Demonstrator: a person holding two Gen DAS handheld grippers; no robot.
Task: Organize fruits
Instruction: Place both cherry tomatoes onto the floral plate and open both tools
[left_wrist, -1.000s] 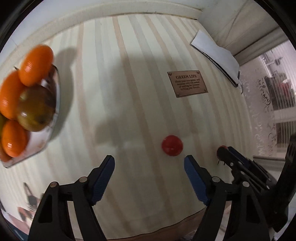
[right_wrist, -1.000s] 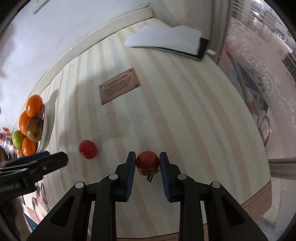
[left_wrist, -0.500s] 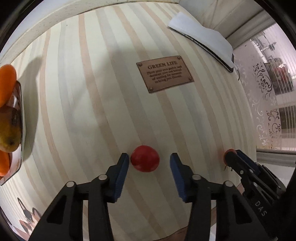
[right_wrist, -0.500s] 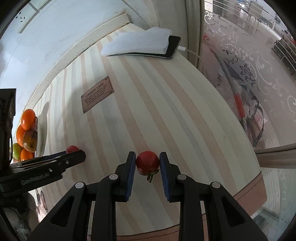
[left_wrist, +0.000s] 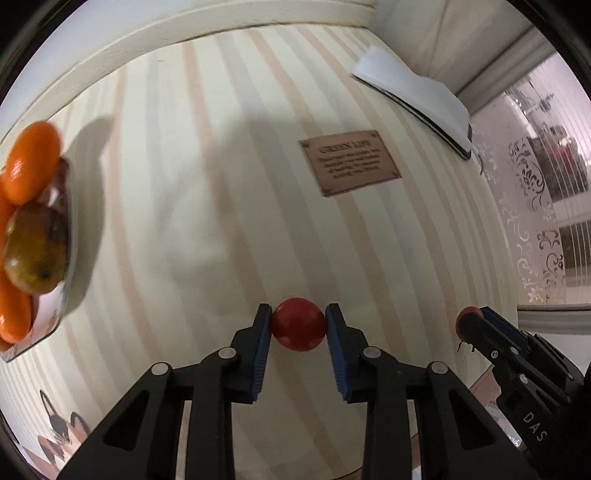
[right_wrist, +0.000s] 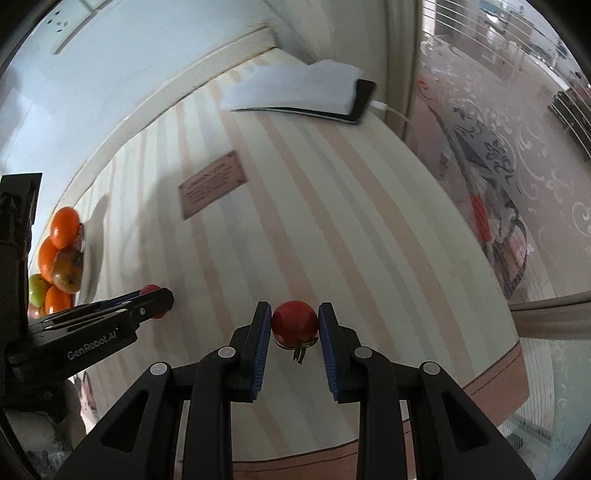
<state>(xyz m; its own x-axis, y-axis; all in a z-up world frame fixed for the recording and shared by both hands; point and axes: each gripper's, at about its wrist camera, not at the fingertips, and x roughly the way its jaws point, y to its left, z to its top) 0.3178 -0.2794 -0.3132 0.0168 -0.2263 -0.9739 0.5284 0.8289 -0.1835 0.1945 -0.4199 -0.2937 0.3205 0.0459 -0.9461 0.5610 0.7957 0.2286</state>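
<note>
Both grippers pinching small red tomatoes.
Left gripper jaws clamp smooth tomato at its widest girth; right gripper likewise holds stemmed tomato. Soft, bruisable: grip lightly.

Left tongs: black plastic arms, triangular cut-outs, silver round screws at joints, blue ribbed pads inside fingers. Right tongs: same build. White lettering on sides: "GenRobot.AI" on left tongs, "DAS" on right tongs.
</note>
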